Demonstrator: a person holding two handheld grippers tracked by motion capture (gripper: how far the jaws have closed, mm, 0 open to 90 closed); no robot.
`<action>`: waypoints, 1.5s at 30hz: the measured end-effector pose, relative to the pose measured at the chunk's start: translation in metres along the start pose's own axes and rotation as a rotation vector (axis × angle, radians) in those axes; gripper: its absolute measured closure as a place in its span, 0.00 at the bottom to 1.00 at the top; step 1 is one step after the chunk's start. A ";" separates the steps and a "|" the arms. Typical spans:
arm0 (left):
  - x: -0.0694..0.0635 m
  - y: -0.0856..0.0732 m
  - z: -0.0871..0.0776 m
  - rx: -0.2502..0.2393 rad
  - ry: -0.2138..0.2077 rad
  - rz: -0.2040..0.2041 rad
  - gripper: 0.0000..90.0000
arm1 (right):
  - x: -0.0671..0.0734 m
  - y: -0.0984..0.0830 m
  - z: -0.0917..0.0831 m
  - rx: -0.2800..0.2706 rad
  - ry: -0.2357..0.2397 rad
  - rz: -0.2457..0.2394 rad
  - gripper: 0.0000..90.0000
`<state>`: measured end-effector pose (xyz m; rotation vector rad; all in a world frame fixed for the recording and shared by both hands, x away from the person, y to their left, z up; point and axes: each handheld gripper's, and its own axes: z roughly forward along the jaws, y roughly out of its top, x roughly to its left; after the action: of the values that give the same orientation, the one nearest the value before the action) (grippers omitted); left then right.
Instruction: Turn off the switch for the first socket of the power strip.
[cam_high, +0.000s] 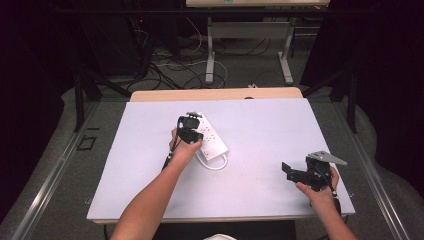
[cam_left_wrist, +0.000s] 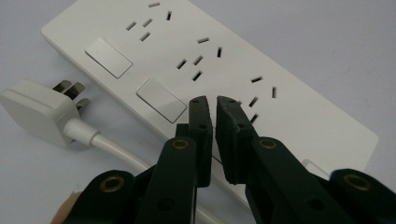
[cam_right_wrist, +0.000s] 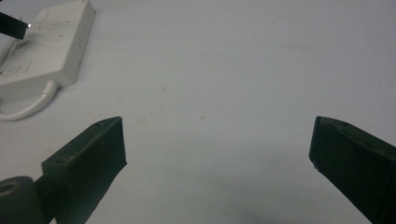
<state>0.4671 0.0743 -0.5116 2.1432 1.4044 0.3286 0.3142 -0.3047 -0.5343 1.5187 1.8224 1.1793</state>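
A white power strip (cam_high: 212, 137) lies on the white table mat (cam_high: 270, 125), left of its middle. My left gripper (cam_high: 192, 130) is over the strip; in the left gripper view its jaws (cam_left_wrist: 215, 101) stand almost together with nothing between them, tips just above the strip's face (cam_left_wrist: 289, 116) beside a rocker switch (cam_left_wrist: 161, 100). The strip's white plug (cam_left_wrist: 35, 109) lies loose on the mat, prongs up, and its cord (cam_left_wrist: 109, 147) runs under the jaws. My right gripper (cam_high: 296, 168) sits near the mat's front right, open and empty (cam_right_wrist: 217, 140), pointing toward the strip (cam_right_wrist: 46, 42).
The strip's cord loops on the mat at its near end (cam_high: 216, 163). Beyond the mat a wooden table edge (cam_high: 215, 94) shows, then floor with cables and table legs (cam_high: 210, 60). Bare mat stretches between the two grippers.
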 end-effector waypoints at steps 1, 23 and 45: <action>0.000 0.000 -0.001 -0.005 -0.003 -0.001 0.92 | 0.000 0.000 0.000 0.000 0.000 0.000 0.03; -0.007 -0.006 -0.035 -0.062 -0.097 0.000 0.69 | 0.000 0.000 0.000 -0.002 -0.004 0.000 0.03; -0.004 -0.014 -0.067 -0.119 -0.154 0.001 0.52 | 0.000 -0.001 0.002 -0.029 -0.013 0.003 0.03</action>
<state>0.4226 0.0957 -0.4641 2.0274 1.2651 0.2353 0.3152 -0.3042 -0.5357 1.5104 1.7877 1.1899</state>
